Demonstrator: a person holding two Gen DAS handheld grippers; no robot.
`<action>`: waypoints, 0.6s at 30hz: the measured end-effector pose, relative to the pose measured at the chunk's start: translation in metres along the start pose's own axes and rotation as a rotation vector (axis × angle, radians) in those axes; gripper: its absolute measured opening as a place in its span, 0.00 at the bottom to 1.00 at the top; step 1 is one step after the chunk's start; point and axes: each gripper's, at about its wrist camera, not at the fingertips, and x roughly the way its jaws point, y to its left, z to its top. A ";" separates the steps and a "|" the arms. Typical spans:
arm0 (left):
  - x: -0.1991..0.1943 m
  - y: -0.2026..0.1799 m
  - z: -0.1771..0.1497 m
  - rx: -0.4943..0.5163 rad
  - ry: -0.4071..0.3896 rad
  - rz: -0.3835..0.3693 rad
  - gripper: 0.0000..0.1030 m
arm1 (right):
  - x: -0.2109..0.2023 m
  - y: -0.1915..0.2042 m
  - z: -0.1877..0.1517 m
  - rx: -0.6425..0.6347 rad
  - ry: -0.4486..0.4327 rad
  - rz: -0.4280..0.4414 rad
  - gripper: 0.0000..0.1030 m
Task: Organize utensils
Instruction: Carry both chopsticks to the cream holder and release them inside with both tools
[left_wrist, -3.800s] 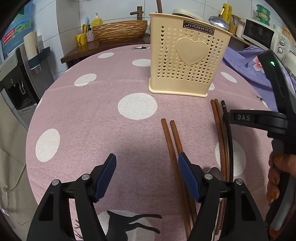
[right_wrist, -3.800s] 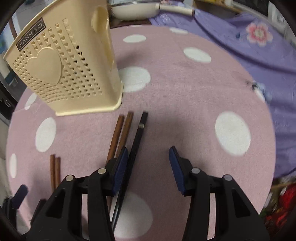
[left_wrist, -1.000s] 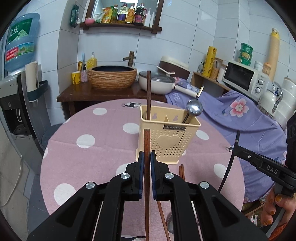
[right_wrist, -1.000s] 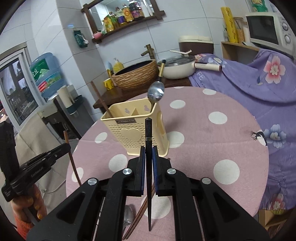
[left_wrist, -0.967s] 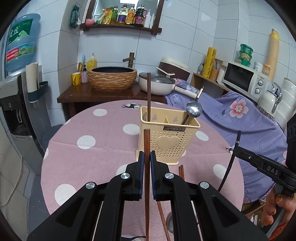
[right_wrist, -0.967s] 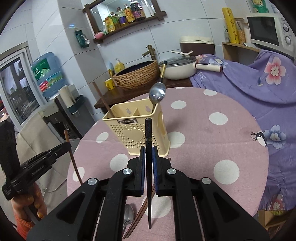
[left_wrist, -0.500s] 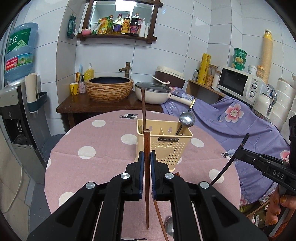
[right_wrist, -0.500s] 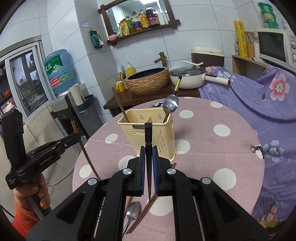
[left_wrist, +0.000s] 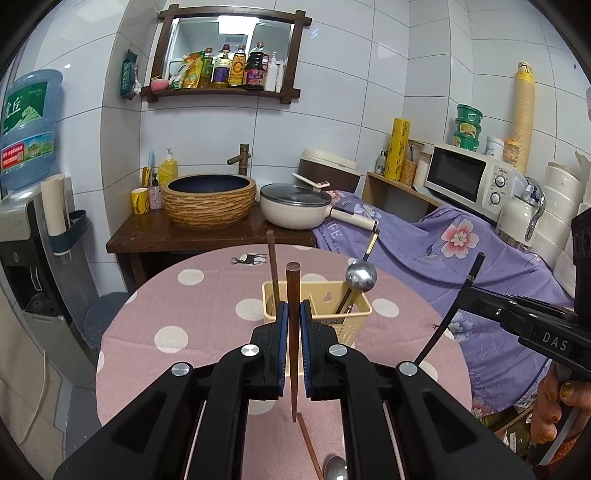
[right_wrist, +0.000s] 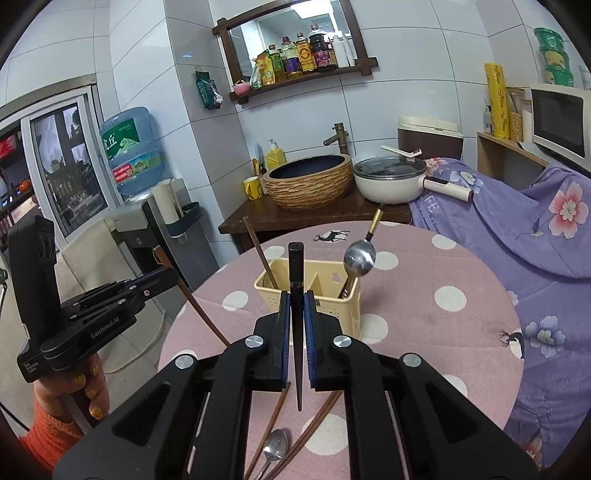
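L gripper (left_wrist: 291, 332) clamped on brown chopstick (left_wrist: 293, 295), held upright, tip clear of table (left_wrist: 207, 295). R gripper (right_wrist: 296, 325) clamped on black chopstick (right_wrist: 295, 269), also upright, off the cloth. Holder (right_wrist: 332, 295) sits just beyond both, w/ one brown stick (right_wrist: 260, 258) in its left slot & a ladle (right_wrist: 359, 258) in the right. Spoon (right_wrist: 275, 443) + more brown sticks (right_wrist: 273, 417) lie on table below R gripper.
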 end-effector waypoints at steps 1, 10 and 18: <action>-0.002 -0.002 0.006 0.003 -0.008 -0.006 0.06 | 0.000 0.001 0.005 0.002 -0.001 0.005 0.08; -0.013 -0.022 0.078 0.046 -0.111 -0.027 0.07 | -0.007 0.011 0.077 -0.021 -0.105 -0.010 0.08; 0.016 -0.026 0.114 0.023 -0.154 0.033 0.07 | 0.015 0.015 0.115 -0.047 -0.187 -0.111 0.08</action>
